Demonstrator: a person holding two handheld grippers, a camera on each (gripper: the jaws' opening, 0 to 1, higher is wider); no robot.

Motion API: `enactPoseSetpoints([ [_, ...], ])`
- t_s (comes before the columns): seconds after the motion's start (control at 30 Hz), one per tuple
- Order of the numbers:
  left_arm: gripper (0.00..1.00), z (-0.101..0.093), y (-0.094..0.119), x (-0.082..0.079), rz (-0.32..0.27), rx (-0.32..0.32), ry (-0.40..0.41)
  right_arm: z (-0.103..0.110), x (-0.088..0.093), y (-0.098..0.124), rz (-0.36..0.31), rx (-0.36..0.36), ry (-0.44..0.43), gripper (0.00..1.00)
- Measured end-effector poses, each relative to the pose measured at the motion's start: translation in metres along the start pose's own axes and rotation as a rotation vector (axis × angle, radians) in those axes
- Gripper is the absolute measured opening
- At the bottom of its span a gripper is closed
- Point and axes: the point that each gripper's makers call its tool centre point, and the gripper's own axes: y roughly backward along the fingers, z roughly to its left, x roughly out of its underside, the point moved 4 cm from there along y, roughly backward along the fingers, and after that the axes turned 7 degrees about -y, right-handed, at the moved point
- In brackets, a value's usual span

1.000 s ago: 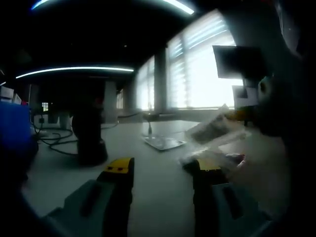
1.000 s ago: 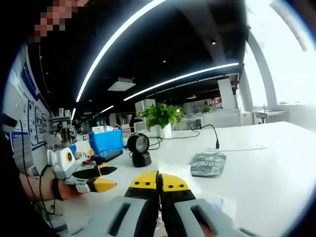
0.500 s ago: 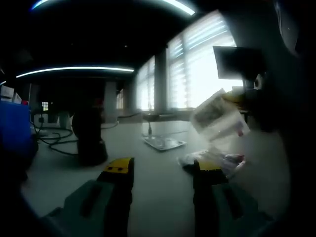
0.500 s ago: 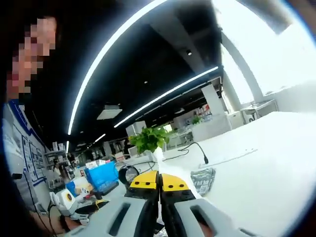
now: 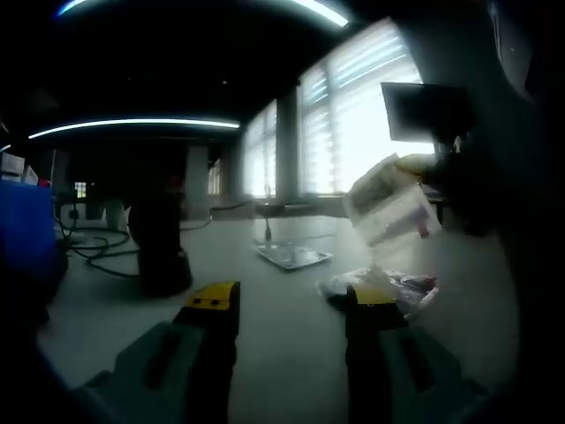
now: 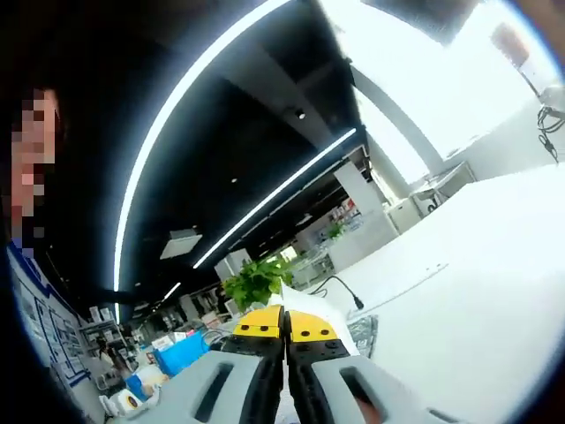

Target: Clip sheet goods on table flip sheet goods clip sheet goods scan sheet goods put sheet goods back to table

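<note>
Left gripper (image 5: pixel 287 300), yellow-tipped grey jaws spread wide with nothing between them, hovers low over the pale white table (image 5: pixel 265 309). Clear plastic sheet packet with a white label and red-blue markings (image 5: pixel 388 208) is lifted off the table at the right of the left gripper view, tilted, its upper edge pinched by the yellow tips of the other gripper coming in from the right. A second crinkly clear packet (image 5: pixel 388 287) lies flat on the table just behind the left gripper's right jaw. A flat silvery pouch (image 5: pixel 291 256) lies further back, mid table. Dark round scanner on a stand (image 5: pixel 159 243) stands left, well apart from the packets. Right gripper (image 6: pixel 285 331), jaws pressed together, view pitched up at the ceiling; held packet hidden here. Green potted plant (image 6: pixel 254 283) just above the tips, blue bin (image 6: pixel 181 353) lower left.
</note>
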Motion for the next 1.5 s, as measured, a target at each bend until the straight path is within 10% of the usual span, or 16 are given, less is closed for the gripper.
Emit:
enactPoseSetpoints([
  [0.43,0.41,0.0,0.0,-0.003,-0.006,-0.002,0.009,-0.059,-0.027,0.032,-0.249,0.272,-0.127,0.0],
  [1.5,0.4,-0.001,0.0,-0.003,-0.007,0.001,0.009,-0.153,0.008,0.118,-0.346,0.647,-0.332,0.0],
])
